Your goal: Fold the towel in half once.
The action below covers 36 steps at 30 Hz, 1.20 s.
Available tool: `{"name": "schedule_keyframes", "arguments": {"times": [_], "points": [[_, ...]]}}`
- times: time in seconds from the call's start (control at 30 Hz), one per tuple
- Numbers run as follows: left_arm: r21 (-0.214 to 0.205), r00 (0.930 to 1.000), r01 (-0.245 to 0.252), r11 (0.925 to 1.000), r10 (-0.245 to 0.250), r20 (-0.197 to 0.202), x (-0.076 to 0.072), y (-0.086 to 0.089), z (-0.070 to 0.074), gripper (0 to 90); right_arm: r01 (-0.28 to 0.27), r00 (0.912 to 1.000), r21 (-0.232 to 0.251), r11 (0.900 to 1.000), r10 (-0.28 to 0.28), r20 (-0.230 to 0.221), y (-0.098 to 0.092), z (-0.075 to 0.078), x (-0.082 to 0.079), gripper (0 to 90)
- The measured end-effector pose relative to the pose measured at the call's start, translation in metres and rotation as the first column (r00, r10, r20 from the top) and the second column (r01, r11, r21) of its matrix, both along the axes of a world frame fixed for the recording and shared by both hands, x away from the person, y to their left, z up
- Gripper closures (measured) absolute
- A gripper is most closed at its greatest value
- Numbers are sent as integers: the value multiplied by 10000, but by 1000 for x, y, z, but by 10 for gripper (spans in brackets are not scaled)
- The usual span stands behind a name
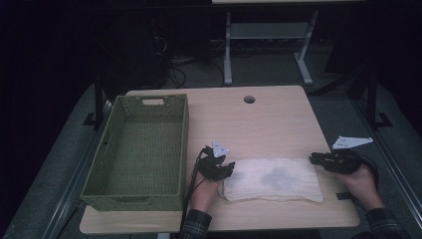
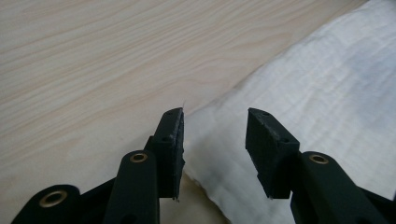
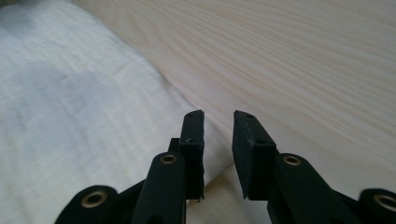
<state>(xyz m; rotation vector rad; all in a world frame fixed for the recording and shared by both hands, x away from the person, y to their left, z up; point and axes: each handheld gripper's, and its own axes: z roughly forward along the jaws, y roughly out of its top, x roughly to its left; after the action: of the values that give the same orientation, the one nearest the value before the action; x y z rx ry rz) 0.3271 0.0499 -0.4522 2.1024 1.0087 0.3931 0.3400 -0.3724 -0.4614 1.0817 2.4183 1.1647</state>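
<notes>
So the folded white towel (image 1: 271, 180) lies flat on the desk (image 1: 268, 119), near the front edge, just right of the green basket (image 1: 139, 149). Left tongs (image 1: 225, 169) sit at its left end, right tongs (image 1: 317, 159) at its right end, both with jaws apart and nothing pinched; in the left gripper view the cloth edge runs between the jaws without being pressed. My worry is that if either side closes too shallow it only grabs the top layer, so the fold falls open on the lift. The right tongs also look slightly off the edge, so they could clamp on bare wood. And uneven lifting could drag the towel into the basket wall
</notes>
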Motion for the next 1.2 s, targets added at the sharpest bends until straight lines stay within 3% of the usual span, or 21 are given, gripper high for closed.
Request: {"name": "schedule_keyframes", "arguments": {"times": [0.23,0.4,0.57,0.77,0.9,0.97,1.1,1.2], "points": [[-4,9997,-232,9997,232,-71,16,7,-2,547,-45,9986,-143,9999,37,-527,1,-14,11,714],[-135,9995,-298,9995,297,-90,21,8,-2,550,-45,9984,88,10000,50,-565,-2,-17,13,712],[36,9991,-356,9994,356,-242,26,10,-7,572,-218,9981,68,9997,222,-577,0,-17,11,814],[108,9984,-216,9997,221,-514,29,9,-14,612,-314,9982,56,9995,316,-512,1,-17,10,848],[56,9978,114,9999,-110,-657,30,7,-17,722,-348,9986,-65,9994,346,-391,3,-16,9,859],[18,9971,281,9996,-279,-710,30,5,-17,826,-398,9989,-254,9989,392,-251,4,-16,8,863],[-7,9980,140,9999,-141,-612,30,6,-16,865,-263,9995,-551,9981,255,-165,5,-13,10,869],[-149,9991,-34,9999,28,-428,32,7,-14,866,-145,9998,-518,9986,137,-162,4,-12,11,869]]}}
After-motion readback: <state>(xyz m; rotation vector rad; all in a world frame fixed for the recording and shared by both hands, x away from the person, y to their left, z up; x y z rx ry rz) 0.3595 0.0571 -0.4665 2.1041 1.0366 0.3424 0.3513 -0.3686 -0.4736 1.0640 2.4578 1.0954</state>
